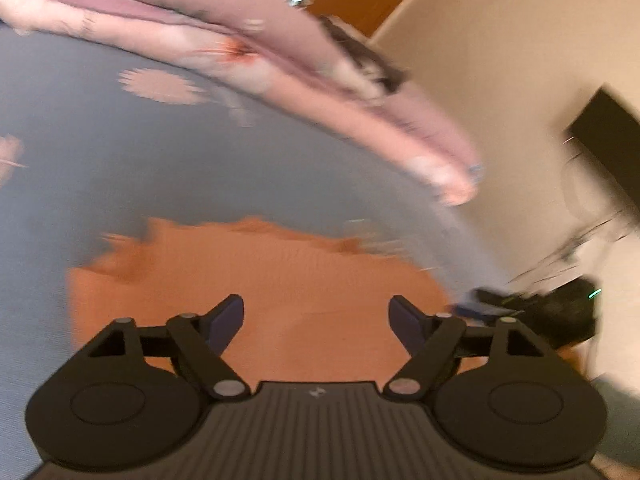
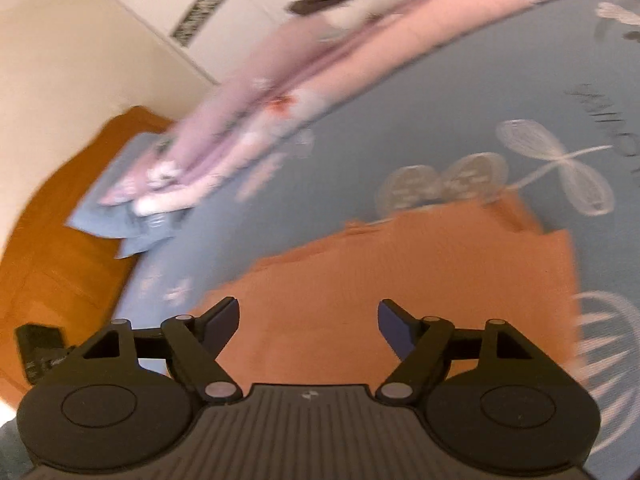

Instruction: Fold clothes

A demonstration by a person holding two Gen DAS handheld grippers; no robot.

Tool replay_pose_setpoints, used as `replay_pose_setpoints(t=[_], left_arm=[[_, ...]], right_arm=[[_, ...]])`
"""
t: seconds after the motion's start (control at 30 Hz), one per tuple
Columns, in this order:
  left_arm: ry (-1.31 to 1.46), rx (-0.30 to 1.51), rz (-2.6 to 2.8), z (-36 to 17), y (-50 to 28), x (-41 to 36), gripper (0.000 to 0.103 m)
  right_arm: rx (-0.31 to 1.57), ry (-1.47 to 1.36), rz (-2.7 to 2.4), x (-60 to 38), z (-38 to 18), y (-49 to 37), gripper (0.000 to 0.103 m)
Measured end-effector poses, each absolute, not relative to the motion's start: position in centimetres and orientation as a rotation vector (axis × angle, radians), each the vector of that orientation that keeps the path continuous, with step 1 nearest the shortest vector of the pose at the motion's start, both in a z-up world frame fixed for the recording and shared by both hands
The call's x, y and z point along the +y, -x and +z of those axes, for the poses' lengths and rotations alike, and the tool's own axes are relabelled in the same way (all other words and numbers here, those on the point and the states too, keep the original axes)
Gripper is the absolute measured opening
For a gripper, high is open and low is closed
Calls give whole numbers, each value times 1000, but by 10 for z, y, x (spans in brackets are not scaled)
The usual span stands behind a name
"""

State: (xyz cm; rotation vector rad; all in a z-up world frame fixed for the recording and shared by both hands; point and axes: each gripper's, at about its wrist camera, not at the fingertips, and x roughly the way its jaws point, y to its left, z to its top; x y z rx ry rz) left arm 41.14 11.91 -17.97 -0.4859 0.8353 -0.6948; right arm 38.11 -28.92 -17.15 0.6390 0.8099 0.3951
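Left hand-held gripper [image 1: 316, 320]: spread, empty.
Right hand-held gripper [image 2: 308, 322]: spread, empty.
Orange garment [image 1: 260, 280]: soft, limp; pinch edges.

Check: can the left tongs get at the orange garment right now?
Probably yes. The left tongs stand open with nothing between them, directly over the orange garment lying flat on the blue bedsheet. The pink quilt sits farther back, out of the way.

Home bedroom: bed sheet [image 1: 120, 168], folded quilt [image 1: 280, 64].
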Motion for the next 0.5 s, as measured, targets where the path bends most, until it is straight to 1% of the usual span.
replay_pose_setpoints(t=[0.1,0.17,0.27,0.37,0.5], left_arm=[[601,835,-741,-194,-405,95,80],[655,872,-736,-212,-405,82,79],[664,916,-694,-233,-404,77,79],[682,926,-648,-244,-403,95,79],[664,916,-594,-241,-399,127,79]], right_arm=[[829,-672,466,-258,-182,-380,81],[860,-693,486,-240,-195,-381,81],[908,-683,499,-227,-212,-383,81],[898,-647,474,-239,-209,-379,81],[890,-623,397,-274,-202,-370,81]])
